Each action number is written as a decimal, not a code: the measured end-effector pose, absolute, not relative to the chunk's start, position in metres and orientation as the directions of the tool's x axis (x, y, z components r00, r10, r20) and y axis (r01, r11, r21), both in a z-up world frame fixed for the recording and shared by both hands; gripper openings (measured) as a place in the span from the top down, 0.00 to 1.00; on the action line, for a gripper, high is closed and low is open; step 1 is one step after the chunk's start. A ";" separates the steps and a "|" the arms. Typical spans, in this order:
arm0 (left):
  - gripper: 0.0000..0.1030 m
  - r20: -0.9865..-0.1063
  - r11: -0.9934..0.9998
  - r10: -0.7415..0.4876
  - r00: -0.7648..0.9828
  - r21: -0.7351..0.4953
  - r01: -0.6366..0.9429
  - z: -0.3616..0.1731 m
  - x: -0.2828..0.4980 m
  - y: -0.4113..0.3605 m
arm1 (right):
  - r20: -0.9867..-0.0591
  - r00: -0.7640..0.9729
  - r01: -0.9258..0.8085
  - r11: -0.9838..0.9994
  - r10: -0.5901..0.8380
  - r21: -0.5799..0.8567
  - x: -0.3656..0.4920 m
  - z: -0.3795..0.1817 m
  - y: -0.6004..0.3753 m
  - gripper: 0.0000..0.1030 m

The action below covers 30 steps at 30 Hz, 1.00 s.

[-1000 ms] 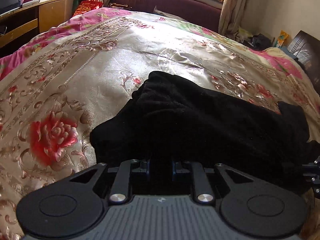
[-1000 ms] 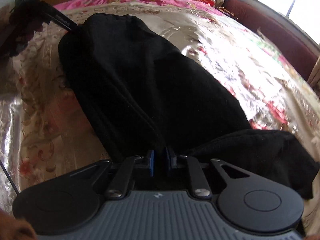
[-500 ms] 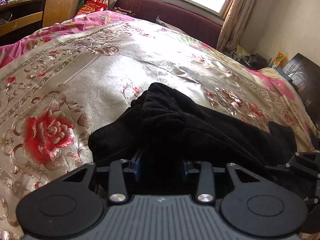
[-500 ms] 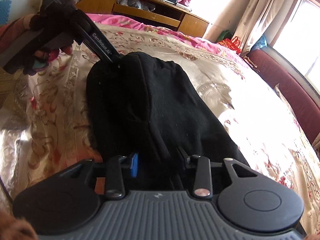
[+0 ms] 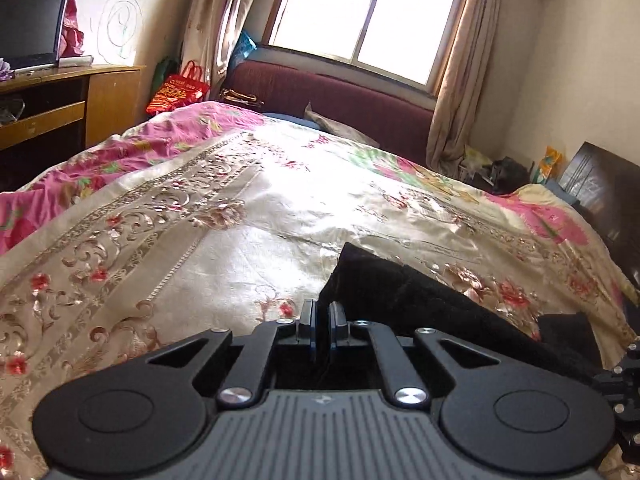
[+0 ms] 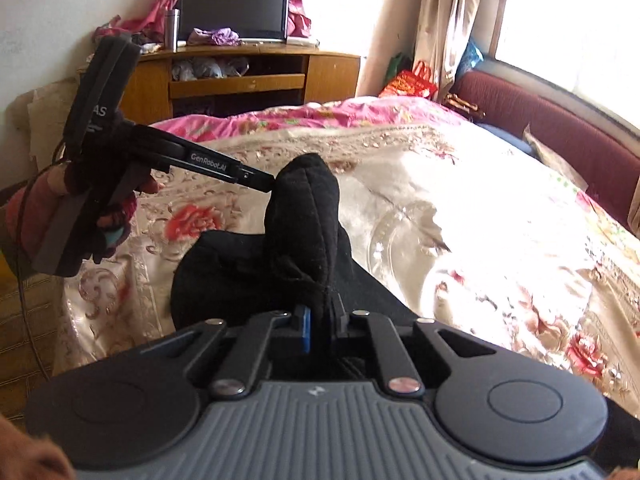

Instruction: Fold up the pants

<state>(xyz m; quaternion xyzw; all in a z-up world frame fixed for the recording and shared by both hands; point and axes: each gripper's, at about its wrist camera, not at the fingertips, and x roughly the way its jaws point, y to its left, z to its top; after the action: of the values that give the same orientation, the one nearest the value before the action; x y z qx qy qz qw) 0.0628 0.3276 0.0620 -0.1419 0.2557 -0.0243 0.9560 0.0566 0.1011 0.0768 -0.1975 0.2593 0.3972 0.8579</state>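
Note:
The black pants (image 6: 304,236) hang stretched and lifted between my two grippers above the floral bedspread (image 6: 480,216). My right gripper (image 6: 320,316) is shut on a bunched end of the pants. My left gripper (image 5: 322,320) has its jaws nearly closed and pinches the edge of the pants (image 5: 400,296), which stretch away to the right. In the right wrist view the left gripper (image 6: 270,182) shows at the left, its tip clamped on the far end of the fabric. The lower part of the pants sags onto the bed.
A wooden TV cabinet (image 6: 240,76) with a monitor (image 6: 234,6) stands beyond the bed's left side. A maroon sofa (image 5: 332,96) sits under the window (image 5: 360,20). A dark headboard (image 5: 600,184) is at the right. A red bag (image 5: 176,88) lies by the curtain.
Both grippers opened about half a second ago, then shut on the pants and rose, lifting the fabric off the bed; both cameras now tilt up toward the room.

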 end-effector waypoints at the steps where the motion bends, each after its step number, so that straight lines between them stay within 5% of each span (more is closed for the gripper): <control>1: 0.79 -0.492 0.959 -0.101 0.865 -0.280 -0.048 0.057 0.059 0.332 | -0.602 0.539 -0.795 0.592 0.589 -0.132 0.052 0.072 0.107 0.91; 6: 0.75 -0.581 0.920 -0.171 0.796 -0.384 -0.083 0.016 0.031 0.346 | -0.695 0.433 -0.833 0.549 0.574 -0.066 0.050 0.020 0.131 0.92; 10: 0.52 -0.579 0.942 -0.177 0.796 -0.335 -0.034 0.012 0.015 0.327 | -0.668 0.428 -0.793 0.607 0.608 0.044 0.072 0.044 0.110 0.93; 14: 0.45 -0.560 0.966 -0.191 0.806 -0.254 0.053 0.024 0.026 0.307 | -0.633 0.394 -0.717 0.653 0.667 0.242 0.108 0.072 0.087 0.93; 30: 0.39 -0.532 0.924 -0.269 0.803 -0.379 0.058 0.010 0.034 0.302 | -0.567 0.338 -0.567 0.644 0.751 0.514 0.171 0.096 0.063 0.92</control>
<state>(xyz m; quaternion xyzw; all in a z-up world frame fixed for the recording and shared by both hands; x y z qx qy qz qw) 0.0339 0.3016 0.0104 -0.1748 0.3015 -0.0874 0.9332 0.1709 0.0632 0.0960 0.1132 0.4069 0.4065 0.8101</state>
